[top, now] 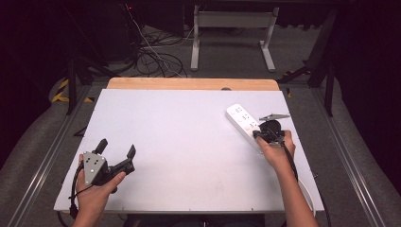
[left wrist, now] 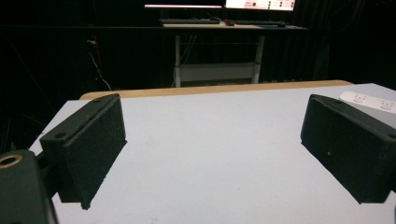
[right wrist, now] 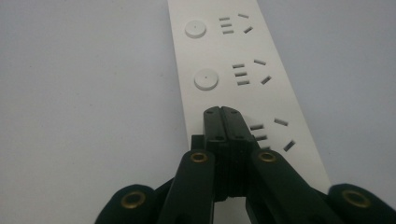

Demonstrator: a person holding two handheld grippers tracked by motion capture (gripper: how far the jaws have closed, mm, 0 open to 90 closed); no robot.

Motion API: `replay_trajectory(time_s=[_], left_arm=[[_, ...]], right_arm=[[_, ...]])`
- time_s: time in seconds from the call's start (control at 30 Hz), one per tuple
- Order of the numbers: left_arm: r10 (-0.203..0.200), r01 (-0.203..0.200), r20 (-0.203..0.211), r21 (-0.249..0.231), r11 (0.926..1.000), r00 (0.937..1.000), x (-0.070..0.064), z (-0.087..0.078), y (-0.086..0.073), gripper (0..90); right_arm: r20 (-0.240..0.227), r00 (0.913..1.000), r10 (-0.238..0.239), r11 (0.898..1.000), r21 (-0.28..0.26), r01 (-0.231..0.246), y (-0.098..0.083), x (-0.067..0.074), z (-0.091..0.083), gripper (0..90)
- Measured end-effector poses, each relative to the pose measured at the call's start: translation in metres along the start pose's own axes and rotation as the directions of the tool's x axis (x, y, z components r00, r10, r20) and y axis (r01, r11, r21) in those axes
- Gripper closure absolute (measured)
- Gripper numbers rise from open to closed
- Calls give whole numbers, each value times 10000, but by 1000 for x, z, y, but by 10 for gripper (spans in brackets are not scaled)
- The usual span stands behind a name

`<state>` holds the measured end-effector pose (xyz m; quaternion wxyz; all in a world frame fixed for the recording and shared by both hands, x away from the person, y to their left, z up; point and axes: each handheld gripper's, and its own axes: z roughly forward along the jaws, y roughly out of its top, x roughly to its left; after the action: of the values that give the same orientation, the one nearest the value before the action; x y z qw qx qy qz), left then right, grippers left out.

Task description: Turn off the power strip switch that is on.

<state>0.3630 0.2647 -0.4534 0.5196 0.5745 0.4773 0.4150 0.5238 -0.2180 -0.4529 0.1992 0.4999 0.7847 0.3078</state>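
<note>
White surface point(top: 179, 142) carries the white power strip point(top: 243, 124) near its far right corner, lying at a slant. Your right hand-held gripper point(right wrist: 222, 112) rests tip-down on the strip's near end beside a socket, jaws fully closed with nothing between them. Your left hand-held gripper point(top: 116, 147) sits at the near left, jaws wide apart and empty.

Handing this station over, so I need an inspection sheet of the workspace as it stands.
Surface: white board on a wooden table, bare in the middle.
Job's things: white power strip lying flat at the right; round buttons beside its sockets.
Clutter: nothing seen.
Grippers: left gripper open, over the near left corner; right gripper shut, tips over the strip where a third button would sit; contact unclear.
Cables: black tangle on the floor beyond.
Surroundings: dark room, white desk frame behind.
</note>
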Motion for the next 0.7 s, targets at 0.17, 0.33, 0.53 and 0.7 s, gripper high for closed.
replay_trajectory(time_s=[0.17,0.33,0.53,0.7], left_arm=[[-6,6,2,-4,10000,10000,0,0,0,71],[-27,27,8,-19,10000,10000,0,0,0,71],[-4,4,39,25,10000,10000,0,1,0,71],[15,-15,75,16,10000,10000,-1,1,0,71]], right_arm=[[-10,10000,10,10000,-4,-10,0,0,0,900],[-36,10000,25,10000,-16,-25,0,-1,0,900],[103,9999,-128,9999,-38,129,1,1,1,900],[178,9996,-222,9997,-58,223,1,5,2,900]])
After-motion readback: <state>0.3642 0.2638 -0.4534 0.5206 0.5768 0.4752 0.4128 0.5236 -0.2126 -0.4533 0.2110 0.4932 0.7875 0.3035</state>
